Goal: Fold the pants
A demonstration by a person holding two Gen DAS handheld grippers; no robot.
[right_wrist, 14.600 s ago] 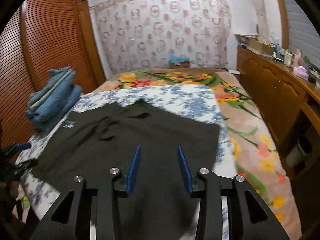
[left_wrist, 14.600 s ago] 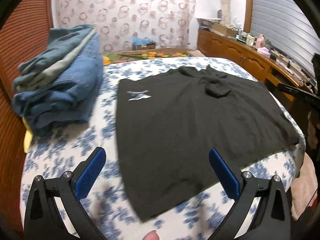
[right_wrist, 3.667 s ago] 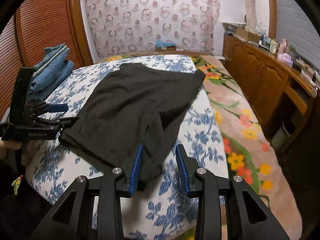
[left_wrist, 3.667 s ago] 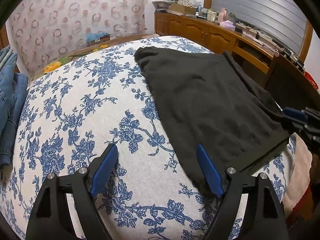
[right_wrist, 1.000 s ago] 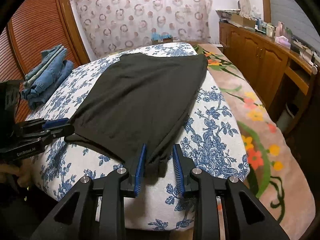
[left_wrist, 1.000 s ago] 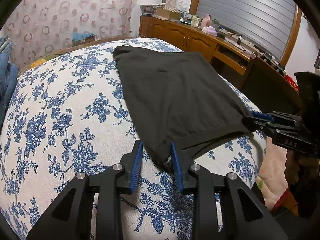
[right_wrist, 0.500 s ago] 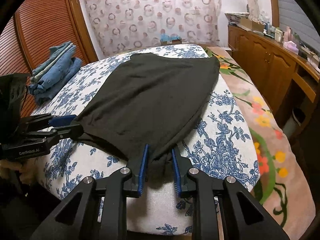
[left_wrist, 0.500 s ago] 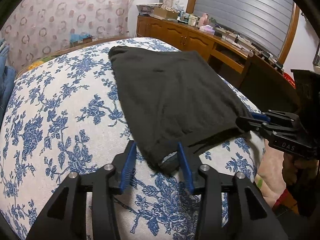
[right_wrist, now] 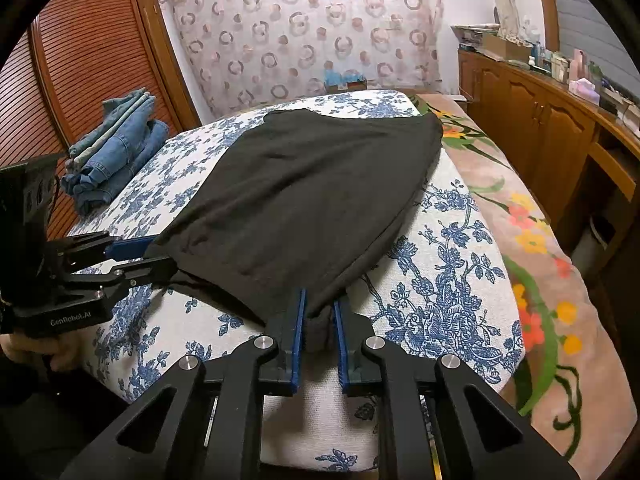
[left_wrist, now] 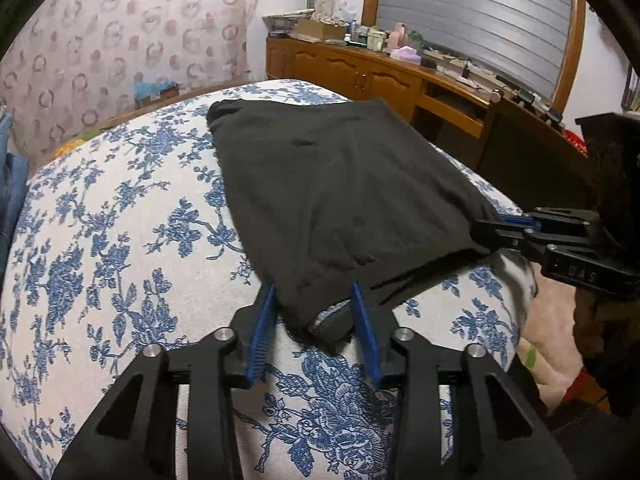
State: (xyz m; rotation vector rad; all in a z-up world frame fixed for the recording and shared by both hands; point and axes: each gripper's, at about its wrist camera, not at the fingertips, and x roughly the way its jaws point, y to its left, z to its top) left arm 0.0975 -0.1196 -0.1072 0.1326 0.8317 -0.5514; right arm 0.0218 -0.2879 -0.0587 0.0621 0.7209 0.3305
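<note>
Black pants (left_wrist: 340, 184) lie folded lengthwise on the floral bed (left_wrist: 120, 240). My left gripper (left_wrist: 312, 292) holds the near left corner of the hem, its jaws closing and the bunched cloth filling the gap between the blue pads. In the right wrist view the pants (right_wrist: 312, 200) stretch away from my right gripper (right_wrist: 320, 300), whose jaws are closing on the near right corner. Each view shows the other tool: the right gripper (left_wrist: 486, 236) and the left gripper (right_wrist: 160, 258) at opposite ends of a taut hem.
A stack of folded jeans (right_wrist: 116, 148) sits at the bed's far left, by louvred wardrobe doors (right_wrist: 80, 80). A cluttered wooden sideboard (right_wrist: 540, 128) runs along the right. A flowered blanket (right_wrist: 532, 280) hangs beside the bed (right_wrist: 440, 280). A hand (right_wrist: 36, 350) grips the left tool.
The left jaws spread apart, then narrowed again around the hem corner. The right jaws drew in tighter on their corner. Neither hand shifted much.
</note>
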